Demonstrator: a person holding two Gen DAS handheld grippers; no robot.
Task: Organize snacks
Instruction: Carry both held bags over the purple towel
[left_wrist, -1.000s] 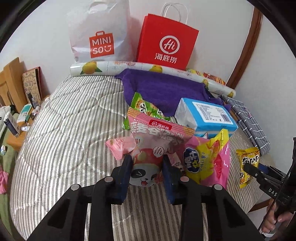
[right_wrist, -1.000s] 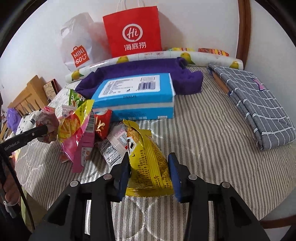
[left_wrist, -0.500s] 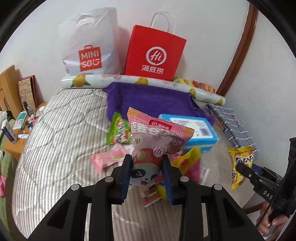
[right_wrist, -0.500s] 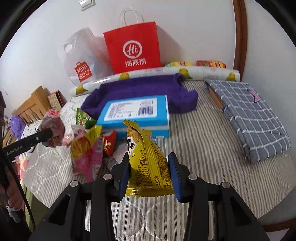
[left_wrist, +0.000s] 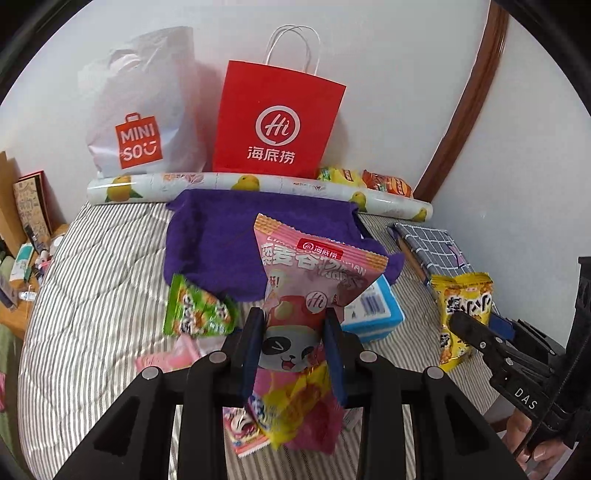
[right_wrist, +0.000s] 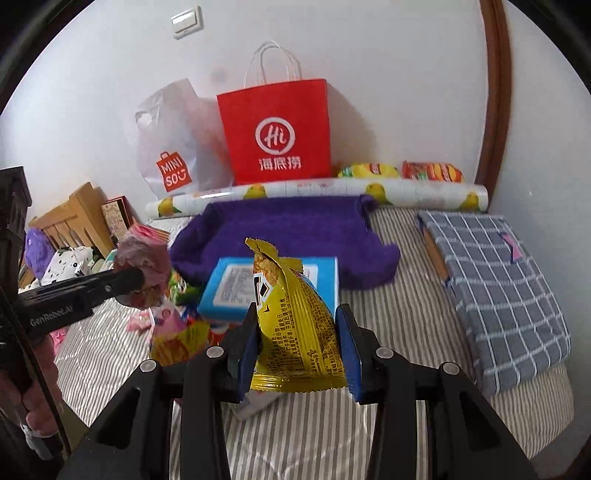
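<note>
Both grippers clamped on snack packets, held up and angled downward.

The left gripper (left_wrist: 293, 345) sits at 6 o'clock in its own view, blue pads pressed on both sides of a pink panda packet (left_wrist: 310, 291) that stands upright between them. The right gripper (right_wrist: 301, 345), likewise at 6 o'clock in its view, pinches a yellow packet (right_wrist: 295, 314). Each gripper shows in the other's view: the right at 4 o'clock with fingers (left_wrist: 532, 439) of the person's hand on its handle, the left at 9 o'clock above a hand (right_wrist: 37, 384).
</note>
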